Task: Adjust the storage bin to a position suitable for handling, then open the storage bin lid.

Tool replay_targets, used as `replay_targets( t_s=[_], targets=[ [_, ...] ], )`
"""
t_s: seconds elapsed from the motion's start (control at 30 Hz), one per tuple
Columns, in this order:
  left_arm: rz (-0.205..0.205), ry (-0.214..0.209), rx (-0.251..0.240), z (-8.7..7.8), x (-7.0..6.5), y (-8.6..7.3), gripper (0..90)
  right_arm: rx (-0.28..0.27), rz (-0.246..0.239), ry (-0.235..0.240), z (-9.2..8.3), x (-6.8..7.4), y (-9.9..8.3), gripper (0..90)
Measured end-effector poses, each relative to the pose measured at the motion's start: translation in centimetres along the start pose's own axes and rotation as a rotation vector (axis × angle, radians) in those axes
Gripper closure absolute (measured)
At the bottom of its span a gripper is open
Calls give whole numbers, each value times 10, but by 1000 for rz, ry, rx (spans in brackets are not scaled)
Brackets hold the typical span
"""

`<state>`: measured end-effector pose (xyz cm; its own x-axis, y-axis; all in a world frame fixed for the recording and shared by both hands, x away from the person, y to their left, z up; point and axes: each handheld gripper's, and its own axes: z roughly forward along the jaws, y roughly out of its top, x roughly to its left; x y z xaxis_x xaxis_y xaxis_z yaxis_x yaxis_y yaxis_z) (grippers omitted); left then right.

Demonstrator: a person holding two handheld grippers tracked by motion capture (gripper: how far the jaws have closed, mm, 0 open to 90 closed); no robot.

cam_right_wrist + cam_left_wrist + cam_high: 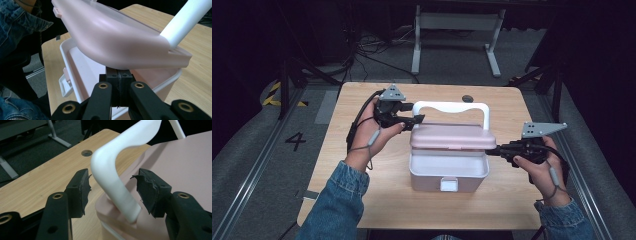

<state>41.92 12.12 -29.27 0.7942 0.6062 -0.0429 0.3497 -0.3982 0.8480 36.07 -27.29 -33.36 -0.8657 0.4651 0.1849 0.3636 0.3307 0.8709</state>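
While the pink lid (452, 136) is sitting part-raised over the white box (448, 172) at frame centre in the high view, the job looks abt halfway: the front latch (449, 184) is hanging loose at lower centre, so it's undone, and the lid is tilting up w/ a gap showing the box's inside, but it isn't swung fully back yet.

The left gripper (406, 119), upper left of centre in the high view, is sitting at the left leg of the white handle (451, 107). In the left gripper view its fingers (80, 188) are standing apart, one each side of the handle's curved corner (112, 182), w/ clear space both sides, so they're straddling it and not gripping.

The right gripper (493, 149), at centre right in the high view, is pointing in at the lid's right end. In the right gripper view its fingers (118, 85) are pressed together at lower centre, nothing pinched betw. them, tips tucked right under the lid's edge (120, 62) and above the box rim (165, 82); my guess is they're propping the lid up, tho actual contact is hard to confirm.

Left to do, as I'm judging it: taking the lid further back till the box on the table (362, 190) is standing fully open
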Motion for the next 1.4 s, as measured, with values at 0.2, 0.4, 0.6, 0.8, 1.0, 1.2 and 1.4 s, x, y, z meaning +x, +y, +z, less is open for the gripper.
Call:
replay_targets(
  t_s=[0.2,0.4,0.6,0.8,1.0,1.2,1.4],
  targets=[
    [5,27,-2,-22,6,-17,445,-25,6,-13,-1,1,3,900],
    [38,8,12,-32,-5,-33,445,-38,13,-17,-1,2,5,900],
    [101,37,50,-31,-20,-42,445,-38,11,-13,0,4,5,900],
    [62,-4,42,-30,-17,-57,430,-51,14,-11,0,4,7,900],
    [64,-37,-14,-22,-25,-63,388,-58,18,-11,0,2,8,900],
    [94,-28,-36,-7,-36,-60,381,-60,26,7,2,3,7,900],
    [118,6,-103,-4,-42,-55,378,-62,38,24,1,2,6,896]
  ],
)
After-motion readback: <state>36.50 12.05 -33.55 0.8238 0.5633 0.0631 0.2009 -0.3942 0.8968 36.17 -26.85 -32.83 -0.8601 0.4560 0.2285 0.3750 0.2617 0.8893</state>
